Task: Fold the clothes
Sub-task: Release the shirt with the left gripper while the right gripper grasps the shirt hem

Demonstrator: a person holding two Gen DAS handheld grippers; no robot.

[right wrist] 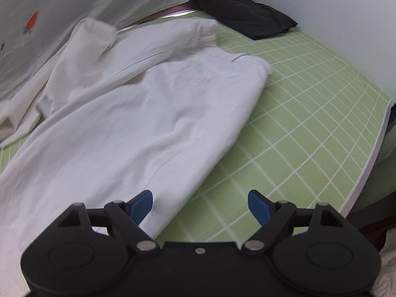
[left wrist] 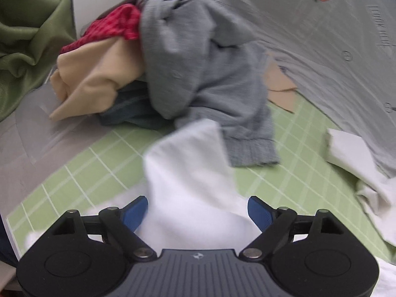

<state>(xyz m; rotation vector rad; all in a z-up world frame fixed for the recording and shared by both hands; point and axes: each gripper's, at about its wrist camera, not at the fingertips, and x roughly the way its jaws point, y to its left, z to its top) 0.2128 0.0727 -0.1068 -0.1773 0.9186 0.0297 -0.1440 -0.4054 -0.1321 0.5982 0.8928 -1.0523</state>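
Here the left tool stands wide, a raised flap of the white garment between its blue fingers though not visibly pinched, while the right tool is equally wide over the garment's near edge on the green gridded tabletop. Both tilt steeply downward, so the fold looks mid-step, and the next move probably calls for closing on an edge and carrying it across. Beyond lie the heaped clothes and a folded black garment.
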